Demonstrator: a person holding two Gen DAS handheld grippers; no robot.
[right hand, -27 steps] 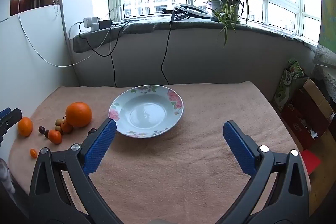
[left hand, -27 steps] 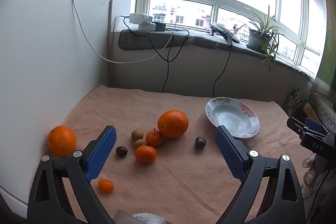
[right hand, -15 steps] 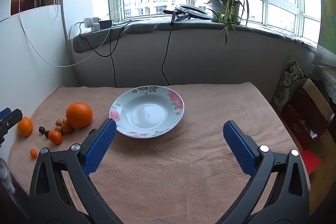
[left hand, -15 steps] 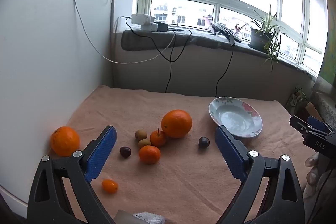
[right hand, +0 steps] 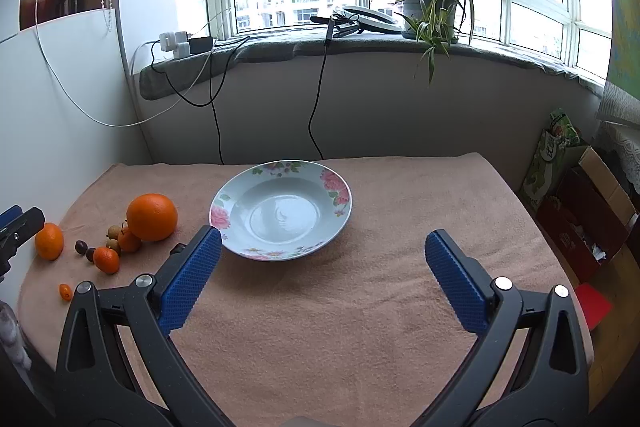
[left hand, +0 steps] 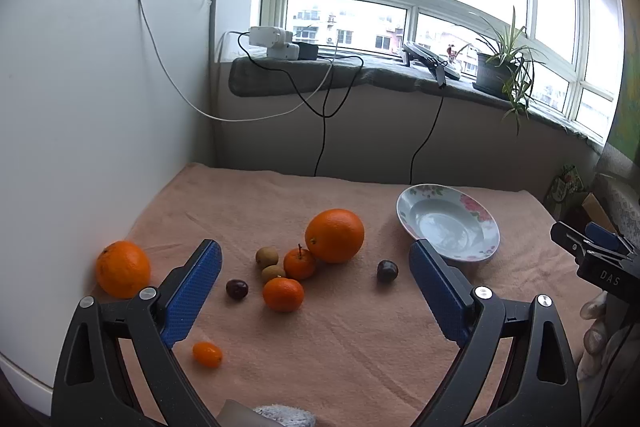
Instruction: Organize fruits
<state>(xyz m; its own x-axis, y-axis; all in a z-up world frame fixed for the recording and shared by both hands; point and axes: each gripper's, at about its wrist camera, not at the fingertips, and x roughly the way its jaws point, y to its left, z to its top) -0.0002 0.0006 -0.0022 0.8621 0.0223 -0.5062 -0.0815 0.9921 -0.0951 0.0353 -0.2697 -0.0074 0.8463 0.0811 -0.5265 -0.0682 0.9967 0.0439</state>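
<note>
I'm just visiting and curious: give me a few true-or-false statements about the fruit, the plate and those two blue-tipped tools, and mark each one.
1. The flowered plate has fruit in it. False: it holds nothing, and all the fruit lies on the cloth.
2. The left tool is open and holds nothing. True.
3. The big orange touches the plate. False: bare cloth lies between them.
4. One orange by the wall sits apart from the cluster. True.
5. The right tool is shut on a dark plum. False: it is open and holds nothing.
6. A potted plant stands on the windowsill. True.
</note>
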